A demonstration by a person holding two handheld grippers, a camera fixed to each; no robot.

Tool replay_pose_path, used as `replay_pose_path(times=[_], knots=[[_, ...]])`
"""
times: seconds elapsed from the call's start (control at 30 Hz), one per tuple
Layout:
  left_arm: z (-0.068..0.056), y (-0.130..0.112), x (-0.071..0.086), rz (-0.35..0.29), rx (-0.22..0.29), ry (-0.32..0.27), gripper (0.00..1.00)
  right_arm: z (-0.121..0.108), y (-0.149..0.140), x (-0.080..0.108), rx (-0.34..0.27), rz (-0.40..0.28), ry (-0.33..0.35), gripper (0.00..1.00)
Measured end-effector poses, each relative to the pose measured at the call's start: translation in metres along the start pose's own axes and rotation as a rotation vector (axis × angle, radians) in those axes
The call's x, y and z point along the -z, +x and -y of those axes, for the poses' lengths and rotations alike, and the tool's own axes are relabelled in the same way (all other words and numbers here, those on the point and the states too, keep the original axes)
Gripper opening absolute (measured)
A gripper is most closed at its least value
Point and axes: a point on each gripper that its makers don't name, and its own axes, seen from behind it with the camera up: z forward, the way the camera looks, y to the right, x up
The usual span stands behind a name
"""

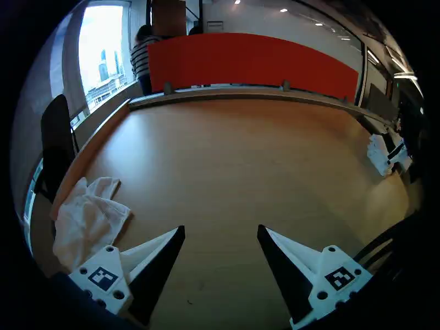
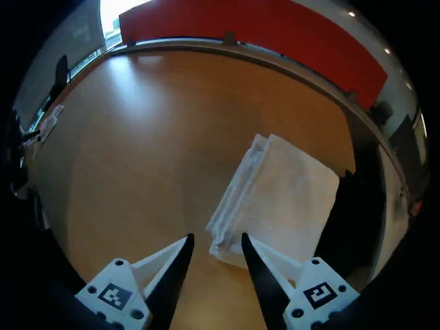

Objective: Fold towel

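Observation:
A crumpled white towel (image 1: pixel 88 220) lies at the table's left edge, just left of my left gripper (image 1: pixel 220 228), which is open with bare wood between its fingers. A folded white towel (image 2: pixel 280 192) lies flat on the table near its right edge, its layered edge facing left. My right gripper (image 2: pixel 216 236) stands open over the towel's near corner, and the right finger (image 2: pixel 258 264) overlaps the cloth. The fingers do not press on the cloth. In the left gripper view the folded towel (image 1: pixel 381 154) shows small at the far right.
The wooden table (image 1: pixel 236 159) is wide, with a raised rail and a red partition (image 1: pixel 247 60) along its far side. A black chair (image 1: pixel 58 143) stands at the left edge. A person in a striped top (image 1: pixel 144 55) stands behind the partition. Dark furniture (image 2: pixel 352 214) borders the folded towel.

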Motion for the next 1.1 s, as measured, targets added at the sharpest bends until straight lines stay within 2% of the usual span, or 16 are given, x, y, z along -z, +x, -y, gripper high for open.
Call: replay_pose_path(times=[0.07,0.13,0.6,0.9,1.1], knots=[[0.000,0.001,0.000,-0.001,0.000,0.000,0.98,-0.001,0.000,0.001,-0.009,-0.006,-0.011,0.89],[-0.001,0.001,-0.001,-0.001,0.001,-0.001,0.98,-0.003,0.001,0.002,-0.019,-0.012,-0.020,0.94],[-0.001,0.002,-0.002,-0.005,0.006,-0.004,0.98,-0.010,0.006,0.010,-0.093,-0.053,-0.061,0.94],[0.001,0.005,-0.003,-0.011,0.022,-0.001,0.98,-0.016,0.020,0.014,-0.236,-0.148,-0.099,0.94],[0.003,0.005,-0.003,-0.010,0.029,0.003,0.98,-0.018,0.026,0.020,-0.290,-0.229,-0.136,0.94]])
